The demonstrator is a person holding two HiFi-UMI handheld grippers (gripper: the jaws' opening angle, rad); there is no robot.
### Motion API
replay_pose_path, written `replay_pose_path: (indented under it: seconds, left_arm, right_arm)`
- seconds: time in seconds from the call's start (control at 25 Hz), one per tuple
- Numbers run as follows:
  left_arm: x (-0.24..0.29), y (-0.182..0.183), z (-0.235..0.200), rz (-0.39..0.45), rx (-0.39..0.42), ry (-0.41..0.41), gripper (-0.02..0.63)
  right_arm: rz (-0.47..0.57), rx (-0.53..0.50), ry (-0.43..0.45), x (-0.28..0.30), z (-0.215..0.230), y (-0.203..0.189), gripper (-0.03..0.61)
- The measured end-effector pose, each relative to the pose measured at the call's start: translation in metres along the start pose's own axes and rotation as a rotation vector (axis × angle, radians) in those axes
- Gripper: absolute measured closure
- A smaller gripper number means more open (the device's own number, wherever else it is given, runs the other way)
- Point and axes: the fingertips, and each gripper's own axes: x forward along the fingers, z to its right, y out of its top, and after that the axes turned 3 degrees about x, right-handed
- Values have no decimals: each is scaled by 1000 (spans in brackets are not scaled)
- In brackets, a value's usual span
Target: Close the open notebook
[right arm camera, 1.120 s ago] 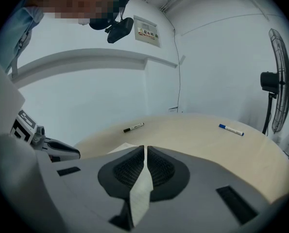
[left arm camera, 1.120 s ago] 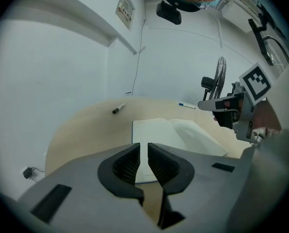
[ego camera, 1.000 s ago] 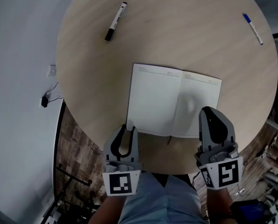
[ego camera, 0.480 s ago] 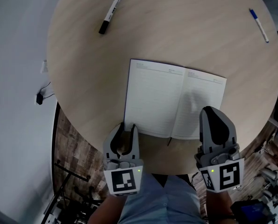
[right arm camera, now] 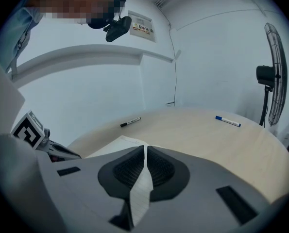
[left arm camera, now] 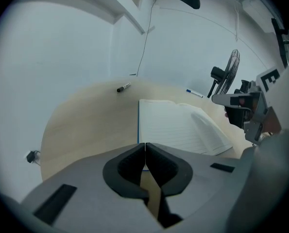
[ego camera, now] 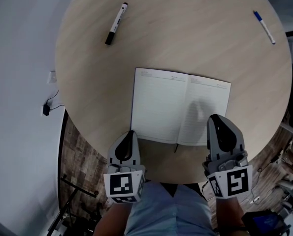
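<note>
On the round table (ego camera: 185, 33), the notebook (ego camera: 158, 104) lay open by the near edge. The left gripper (ego camera: 130, 133) had just closed its jaws together at the book's near-left corner, seemingly to lift that cover, though I couldn't tell if they caught it. The right gripper (ego camera: 214, 118), jaws together, hovered over the right page.

The notebook (ego camera: 180, 107) lies open and flat, white lined pages up, a thin blue cover edge showing, near the front edge of the desk (ego camera: 185, 33).

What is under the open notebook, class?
Only the round wooden table, which shows all around the notebook. The tabletop directly beneath the pages is covered, so whether anything lies there cannot be seen.
</note>
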Motion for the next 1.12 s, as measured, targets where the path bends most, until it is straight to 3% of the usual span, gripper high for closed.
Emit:
replay_pose_path:
  seconds: [0.32, 0.64, 1.12]
  left_arm:
    - [-44, 47, 22, 105, 15, -13, 593]
    - [-93, 82, 75, 188, 60, -87, 594]
    - [-121, 99, 147, 236, 157, -204, 594]
  right_arm:
    - [83, -19, -13, -33, 2, 37, 529]
    - [161, -45, -15, -76, 1, 78, 529]
    - [233, -44, -56, -134, 15, 101, 529]
